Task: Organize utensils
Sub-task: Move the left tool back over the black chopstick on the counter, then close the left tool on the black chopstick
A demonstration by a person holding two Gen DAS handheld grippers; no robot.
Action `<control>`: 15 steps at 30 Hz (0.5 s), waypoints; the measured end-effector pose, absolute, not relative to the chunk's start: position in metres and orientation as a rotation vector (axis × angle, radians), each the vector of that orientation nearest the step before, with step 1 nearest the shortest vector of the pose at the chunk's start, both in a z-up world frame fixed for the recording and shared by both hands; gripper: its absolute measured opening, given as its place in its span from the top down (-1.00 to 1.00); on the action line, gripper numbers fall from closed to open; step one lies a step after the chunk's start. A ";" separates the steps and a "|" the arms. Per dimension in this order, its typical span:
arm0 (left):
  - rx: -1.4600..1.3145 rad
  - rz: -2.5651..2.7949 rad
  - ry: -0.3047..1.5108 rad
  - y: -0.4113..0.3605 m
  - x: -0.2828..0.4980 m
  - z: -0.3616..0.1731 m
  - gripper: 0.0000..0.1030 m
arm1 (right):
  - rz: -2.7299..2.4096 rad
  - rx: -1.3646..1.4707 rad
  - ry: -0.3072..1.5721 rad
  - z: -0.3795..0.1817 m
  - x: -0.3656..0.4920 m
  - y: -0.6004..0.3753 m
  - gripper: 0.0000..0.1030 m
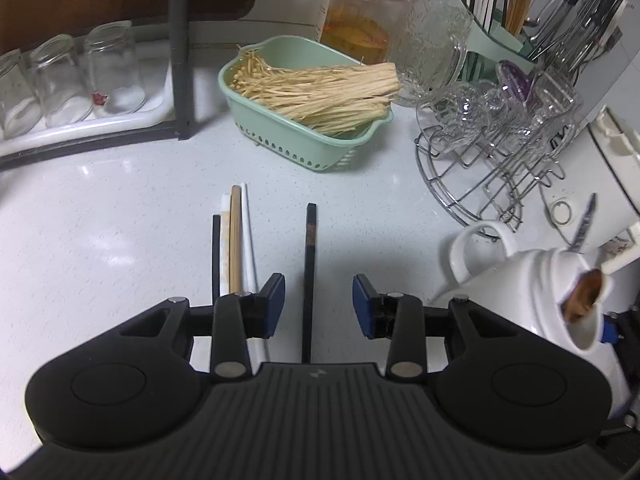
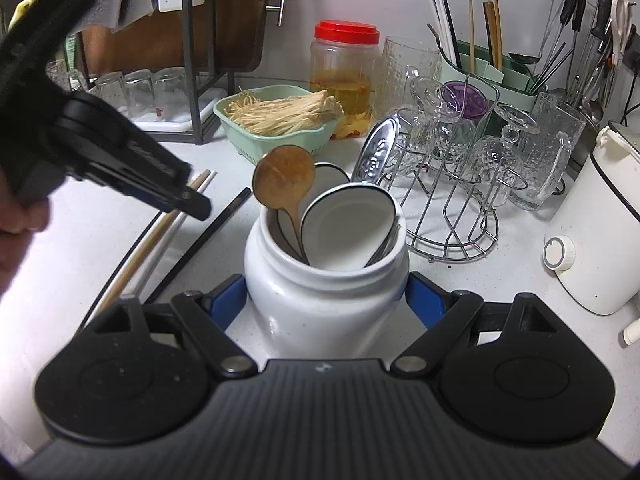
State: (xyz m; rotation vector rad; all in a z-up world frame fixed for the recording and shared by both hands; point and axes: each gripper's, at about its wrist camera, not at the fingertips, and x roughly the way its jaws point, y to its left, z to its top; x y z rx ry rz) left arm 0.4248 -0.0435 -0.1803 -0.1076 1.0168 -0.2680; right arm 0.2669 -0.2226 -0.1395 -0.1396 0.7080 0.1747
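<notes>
black chopstick [image 1: 309, 268]: flat on bench [image 1: 120, 220], long axis running away from camera
left gripper [image 1: 319, 306]: jaws spread astride it, not touching
right gripper [image 2: 328, 300]: jaws pinching jar [image 2: 320, 296]

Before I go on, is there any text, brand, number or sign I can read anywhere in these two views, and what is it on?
No readable words or numbers in either view.
Red-lidded plastic jar: a label strip on its left side, too blurred to read.
White appliance: a printed patch at its lower edge, too small to read.
Claw bodies: a small pale logo mark on each ribbed top, a symbol, not letters.
</notes>
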 end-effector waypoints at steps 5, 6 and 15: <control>-0.059 -0.232 1.024 -0.051 0.443 -0.194 0.25 | 0.189 -0.145 0.703 -0.140 0.264 -0.228 -0.71; -0.052 -0.229 1.025 -0.053 0.447 -0.197 0.26 | 0.192 -0.145 0.704 -0.140 0.264 -0.229 -0.71; 0.028 -0.190 1.036 -0.076 0.472 -0.209 0.48 | 0.199 -0.153 0.707 -0.139 0.262 -0.230 -0.71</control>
